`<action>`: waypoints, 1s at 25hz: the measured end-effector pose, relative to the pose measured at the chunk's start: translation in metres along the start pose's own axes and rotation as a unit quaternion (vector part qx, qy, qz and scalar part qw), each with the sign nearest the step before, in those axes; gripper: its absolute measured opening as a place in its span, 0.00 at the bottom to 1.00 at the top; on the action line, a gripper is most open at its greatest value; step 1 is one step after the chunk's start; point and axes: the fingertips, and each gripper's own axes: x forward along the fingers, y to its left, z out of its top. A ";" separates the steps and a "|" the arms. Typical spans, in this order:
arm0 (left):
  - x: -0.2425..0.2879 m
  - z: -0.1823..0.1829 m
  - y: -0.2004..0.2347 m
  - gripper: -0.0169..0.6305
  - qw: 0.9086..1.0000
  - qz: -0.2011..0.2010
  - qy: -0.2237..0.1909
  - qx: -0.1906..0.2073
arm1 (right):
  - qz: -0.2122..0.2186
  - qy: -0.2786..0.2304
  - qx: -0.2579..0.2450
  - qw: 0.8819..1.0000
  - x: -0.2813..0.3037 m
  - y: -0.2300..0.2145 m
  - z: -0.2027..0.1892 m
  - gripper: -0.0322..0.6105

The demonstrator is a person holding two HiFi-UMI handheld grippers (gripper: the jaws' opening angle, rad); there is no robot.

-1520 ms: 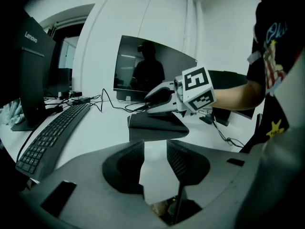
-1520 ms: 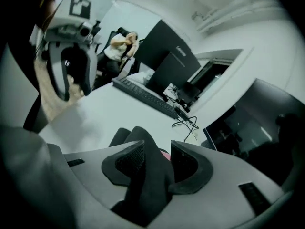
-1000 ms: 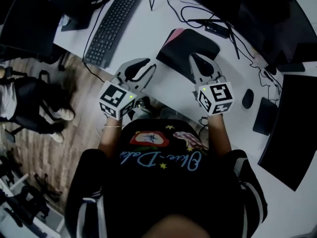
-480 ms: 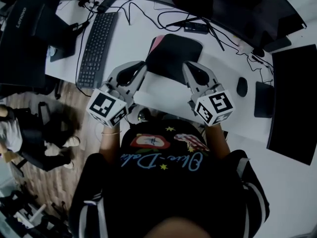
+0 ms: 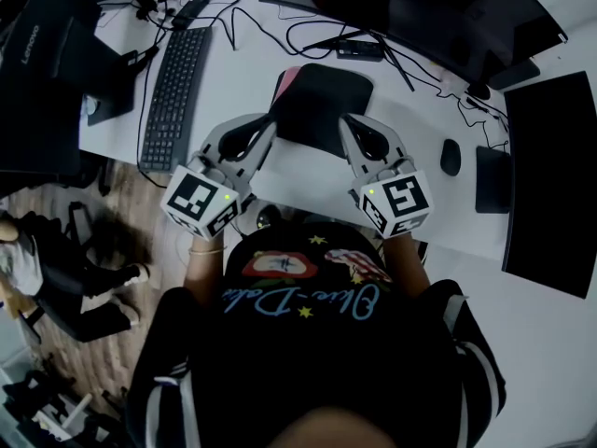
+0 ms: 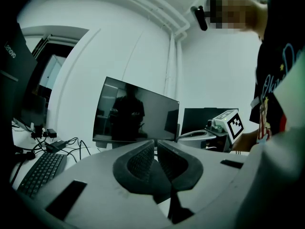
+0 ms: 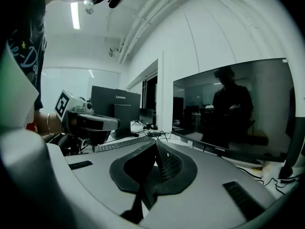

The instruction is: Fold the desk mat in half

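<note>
Fold just starting: left gripper [image 5: 270, 129] and right gripper [image 5: 343, 121], fingers pressed together, pinch the desk mat's [image 5: 322, 101] near corners. Next, likely, carry them over to its far edge.

Lenovo stands in pale letters on the back of the dark monitor [image 5: 37, 54] at the left end of the tabletop [image 5: 308, 175]. The wide monitor [image 7: 228, 113] has a small brand on its lower bezel, seemingly coocaa. The person's shirt [image 5: 298, 362] shows looping blue script I can't read surely. The cubes of the left gripper [image 5: 270, 127] and right gripper [image 5: 343, 121] bear square coded markers.
</note>
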 end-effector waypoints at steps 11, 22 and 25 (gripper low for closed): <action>-0.007 -0.004 0.000 0.06 1.000 0.010 0.003 0.001 | 0.004 0.010 0.012 1.000 0.001 0.003 -0.003 0.05; -0.012 -0.003 0.006 0.06 1.000 0.028 0.008 0.007 | 0.007 0.009 0.007 1.000 0.002 0.004 0.000 0.05; -0.014 -0.004 0.004 0.06 1.000 0.028 0.007 0.001 | 0.006 0.010 0.007 1.000 0.001 0.004 0.000 0.05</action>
